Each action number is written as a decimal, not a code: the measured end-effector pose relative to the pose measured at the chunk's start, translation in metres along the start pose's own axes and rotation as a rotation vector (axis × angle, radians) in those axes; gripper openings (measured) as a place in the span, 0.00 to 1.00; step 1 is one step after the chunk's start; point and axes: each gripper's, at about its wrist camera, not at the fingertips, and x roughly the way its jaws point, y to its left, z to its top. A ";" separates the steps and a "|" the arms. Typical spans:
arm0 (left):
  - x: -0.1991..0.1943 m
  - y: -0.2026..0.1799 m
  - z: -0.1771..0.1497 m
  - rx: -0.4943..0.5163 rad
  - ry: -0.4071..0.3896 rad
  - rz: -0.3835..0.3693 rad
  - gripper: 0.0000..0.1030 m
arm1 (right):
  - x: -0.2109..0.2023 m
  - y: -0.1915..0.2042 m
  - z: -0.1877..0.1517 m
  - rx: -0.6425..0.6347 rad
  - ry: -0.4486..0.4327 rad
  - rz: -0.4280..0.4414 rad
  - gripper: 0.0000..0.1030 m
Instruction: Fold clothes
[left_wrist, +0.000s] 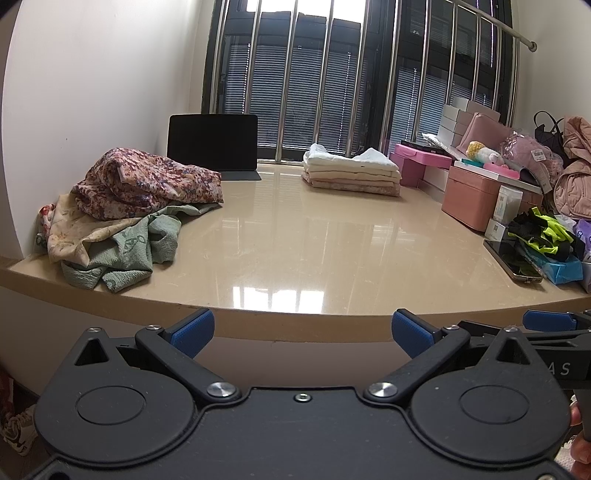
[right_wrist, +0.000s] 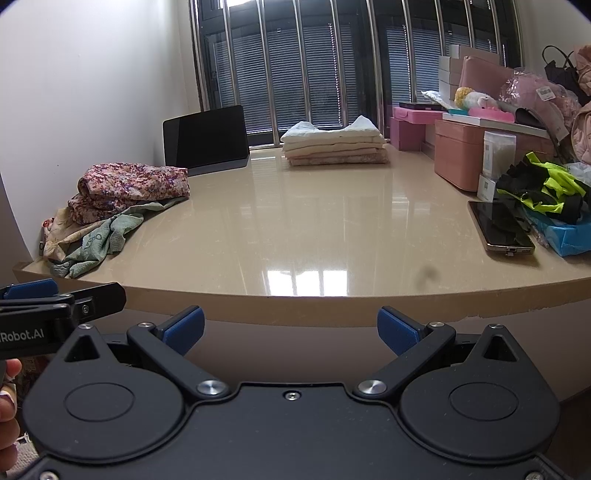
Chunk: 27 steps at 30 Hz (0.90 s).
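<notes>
Clothes (left_wrist: 125, 218) lie in an unfolded heap at the left end of the desk (left_wrist: 295, 236): a floral garment (left_wrist: 147, 181) on top, a beige printed piece and a green crinkled piece (left_wrist: 129, 254) beneath, the green one reaching the front edge. A folded stack (left_wrist: 351, 170) of white, cream and pink items sits at the back, near the barred window. A tablet (left_wrist: 213, 144) stands upright behind the heap. A phone (right_wrist: 500, 227) lies flat at the right end, just beside black and neon-yellow fabric (right_wrist: 543, 192). Pink boxes (left_wrist: 472, 195) and bags crowd the right rear.

Left tongs (left_wrist: 301, 328) are wide apart, holding nothing, level with the front edge and short of the desk. Right tongs (right_wrist: 290, 325) are likewise wide and empty, alongside the left ones. Neither touches any garment.
</notes>
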 end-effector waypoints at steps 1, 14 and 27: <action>0.000 0.000 0.000 0.000 0.001 0.000 1.00 | 0.000 0.000 0.000 0.000 0.000 0.000 0.98; 0.000 0.000 -0.001 -0.004 0.009 -0.001 1.00 | 0.000 -0.001 0.000 0.005 0.005 0.003 0.99; 0.001 0.001 -0.001 -0.006 0.014 -0.001 1.00 | 0.001 -0.002 0.000 0.006 0.011 0.004 0.99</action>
